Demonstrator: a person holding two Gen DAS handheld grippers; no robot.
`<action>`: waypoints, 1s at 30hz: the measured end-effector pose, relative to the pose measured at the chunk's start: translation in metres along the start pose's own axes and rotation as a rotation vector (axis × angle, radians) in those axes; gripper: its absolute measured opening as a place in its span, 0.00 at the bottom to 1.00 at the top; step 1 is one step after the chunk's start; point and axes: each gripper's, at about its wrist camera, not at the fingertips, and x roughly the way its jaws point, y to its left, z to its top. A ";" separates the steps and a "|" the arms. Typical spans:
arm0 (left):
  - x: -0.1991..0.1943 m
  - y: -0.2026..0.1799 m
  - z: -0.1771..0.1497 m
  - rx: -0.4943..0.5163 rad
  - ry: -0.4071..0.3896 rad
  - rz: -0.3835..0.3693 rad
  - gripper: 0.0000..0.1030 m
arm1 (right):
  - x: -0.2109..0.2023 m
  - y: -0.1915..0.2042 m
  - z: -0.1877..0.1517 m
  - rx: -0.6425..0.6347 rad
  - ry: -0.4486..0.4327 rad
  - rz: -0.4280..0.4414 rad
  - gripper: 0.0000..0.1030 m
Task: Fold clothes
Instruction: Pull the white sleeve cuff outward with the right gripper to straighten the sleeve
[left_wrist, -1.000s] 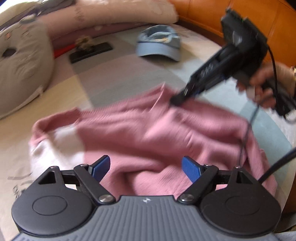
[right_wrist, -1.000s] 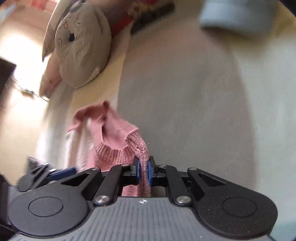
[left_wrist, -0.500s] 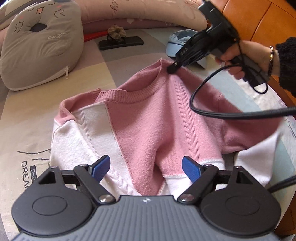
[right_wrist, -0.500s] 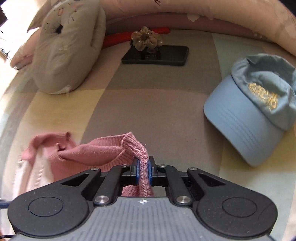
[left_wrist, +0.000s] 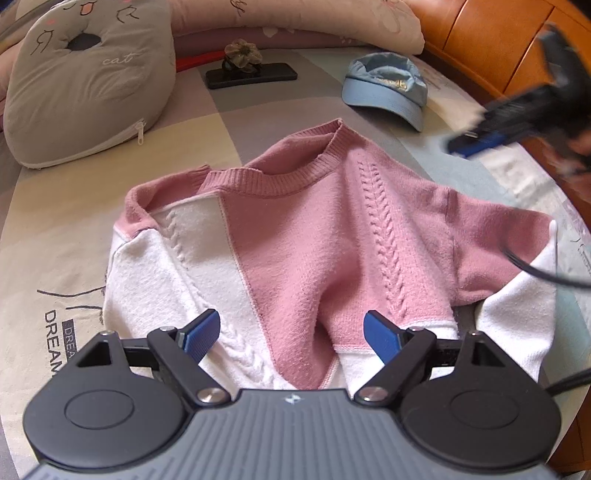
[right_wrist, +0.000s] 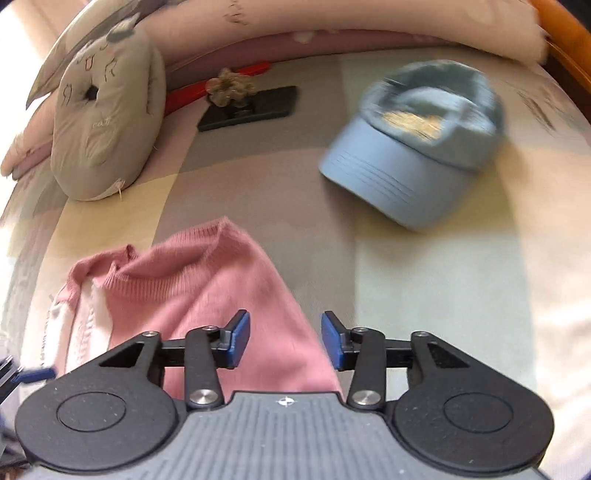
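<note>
A pink and white knitted sweater (left_wrist: 295, 236) lies spread on the bed, its ribbed collar toward the pillows. My left gripper (left_wrist: 291, 334) hovers open over the sweater's lower hem, nothing pinched between its blue pads. In the right wrist view my right gripper (right_wrist: 284, 338) is above the sweater's pink shoulder (right_wrist: 207, 288); its jaws are opening and the pads stand apart from the cloth. From the left wrist view the right gripper (left_wrist: 476, 146) appears blurred at the right, lifted off the sweater, with a hand behind it.
A grey cat-face cushion (left_wrist: 85, 81) sits at the back left. A black phone (left_wrist: 251, 75) with a fabric flower lies near the pillows. A light blue cap (left_wrist: 386, 90) rests beyond the collar. Wooden bed frame (left_wrist: 491, 40) runs along the right. A black cable (left_wrist: 535, 271) crosses the right sleeve.
The right gripper let go of the sweater's collar, its jaws came apart, and it drew up and off to the right. The sweater now lies flat. The left gripper stayed in place, open.
</note>
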 end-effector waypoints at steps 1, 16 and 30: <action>0.002 -0.002 0.001 0.006 0.005 0.009 0.82 | -0.008 -0.002 -0.010 0.011 0.008 -0.020 0.55; 0.000 -0.030 0.014 0.010 0.009 0.037 0.82 | -0.083 0.026 -0.130 0.328 0.054 -0.221 0.71; -0.003 -0.038 0.004 -0.018 0.019 0.041 0.82 | -0.014 0.054 -0.176 0.201 0.163 -0.040 0.09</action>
